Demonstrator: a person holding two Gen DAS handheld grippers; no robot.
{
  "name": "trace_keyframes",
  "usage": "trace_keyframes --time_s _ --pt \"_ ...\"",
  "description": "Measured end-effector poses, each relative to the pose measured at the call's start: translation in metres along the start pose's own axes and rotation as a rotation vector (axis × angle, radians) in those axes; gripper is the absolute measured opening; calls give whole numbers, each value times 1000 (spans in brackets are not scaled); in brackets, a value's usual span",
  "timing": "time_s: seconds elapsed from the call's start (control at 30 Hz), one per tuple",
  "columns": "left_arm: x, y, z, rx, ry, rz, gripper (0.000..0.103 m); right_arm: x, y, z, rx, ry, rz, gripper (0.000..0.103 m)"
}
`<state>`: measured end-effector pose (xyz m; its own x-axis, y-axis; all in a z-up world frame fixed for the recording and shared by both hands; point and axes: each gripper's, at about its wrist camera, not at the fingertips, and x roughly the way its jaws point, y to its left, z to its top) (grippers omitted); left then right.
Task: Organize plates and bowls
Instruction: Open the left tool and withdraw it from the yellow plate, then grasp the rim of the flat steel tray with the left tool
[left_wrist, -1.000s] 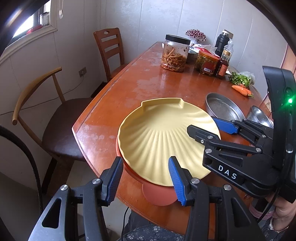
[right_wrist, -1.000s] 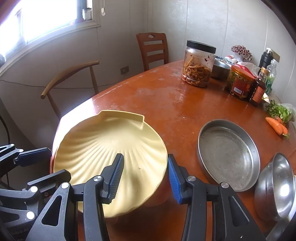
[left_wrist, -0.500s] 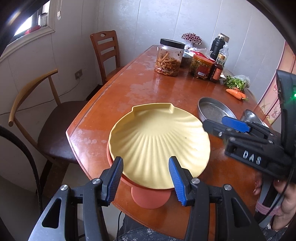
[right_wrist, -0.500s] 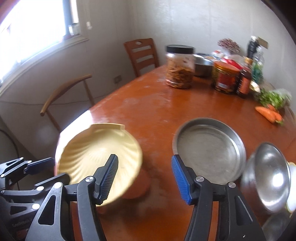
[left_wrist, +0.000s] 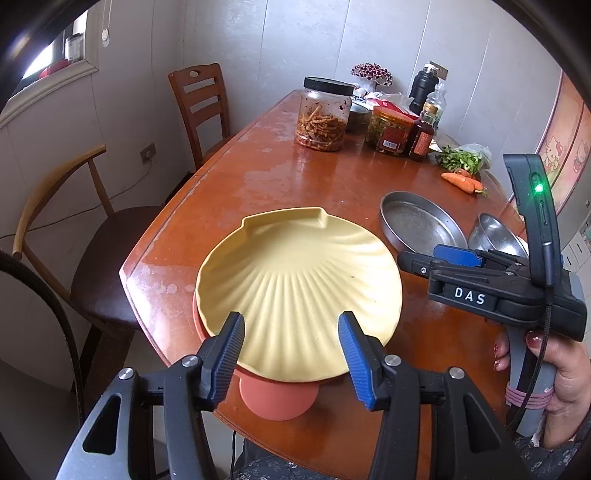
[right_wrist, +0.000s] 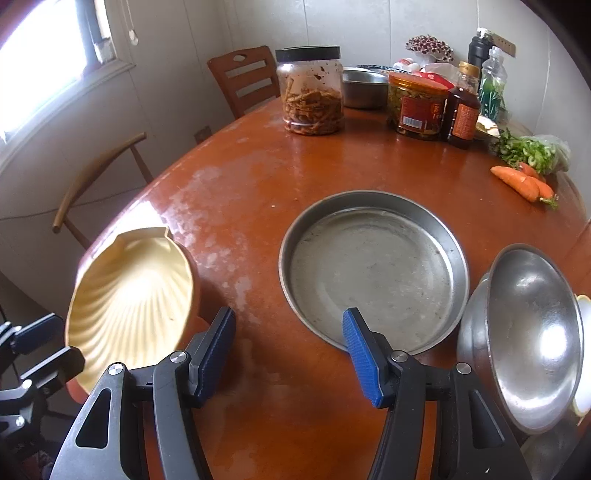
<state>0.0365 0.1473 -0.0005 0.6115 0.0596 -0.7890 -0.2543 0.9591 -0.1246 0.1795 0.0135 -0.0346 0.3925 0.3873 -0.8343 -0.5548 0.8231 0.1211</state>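
A yellow shell plate (left_wrist: 299, 288) sits on top of an orange plate (left_wrist: 277, 400) at the near left corner of the table (left_wrist: 258, 177), the orange one showing only as a rim and a rounded tab that juts past the near edge. The left gripper (left_wrist: 291, 354) hangs over the near rim of the shell plate with its blue pads spread wide, holding nothing. The right gripper (right_wrist: 288, 354) is also spread wide and empty, above bare tabletop between the shell plate (right_wrist: 133, 306) and a round steel pan (right_wrist: 373, 269); its right pad lies over the pan's near rim in the right wrist view. The pan stands near the middle of the table, well apart from the stacked plates. Just right of it, by the right edge, a steel bowl (right_wrist: 532, 336) leans tilted, its shiny inside facing the camera. Along the far edge stand a black-lidded jar (right_wrist: 312, 92), a red-lidded jar (right_wrist: 417, 105), a sauce bottle (right_wrist: 463, 112) and another steel bowl (right_wrist: 364, 86). Carrots (right_wrist: 524, 182) and greens (right_wrist: 532, 151) lie near the far right edge.
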Motion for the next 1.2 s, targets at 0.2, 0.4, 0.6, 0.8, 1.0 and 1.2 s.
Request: trace_keyframes --time_s 0.2,0.4,0.6,0.8,1.0,1.2 --pt "2 -5 0 6 8 -2 53 5 1 -7 -70 18 -65 53" --pt "-2 -13 0 19 2 -10 53 -2 10 -21 -158 33 -71 51" --pt "-4 -26 -4 44 5 -22 53 -21 16 -47 -216 66 -27 51" --pt "-9 -41 -13 71 6 -38 53 -39 26 -79 -250 112 55 52" --pt "-12 -59 -25 97 11 -54 53 -58 39 -114 -301 119 87 52" --pt "-15 -75 -37 119 21 -60 53 -78 46 -141 -330 113 124 52"
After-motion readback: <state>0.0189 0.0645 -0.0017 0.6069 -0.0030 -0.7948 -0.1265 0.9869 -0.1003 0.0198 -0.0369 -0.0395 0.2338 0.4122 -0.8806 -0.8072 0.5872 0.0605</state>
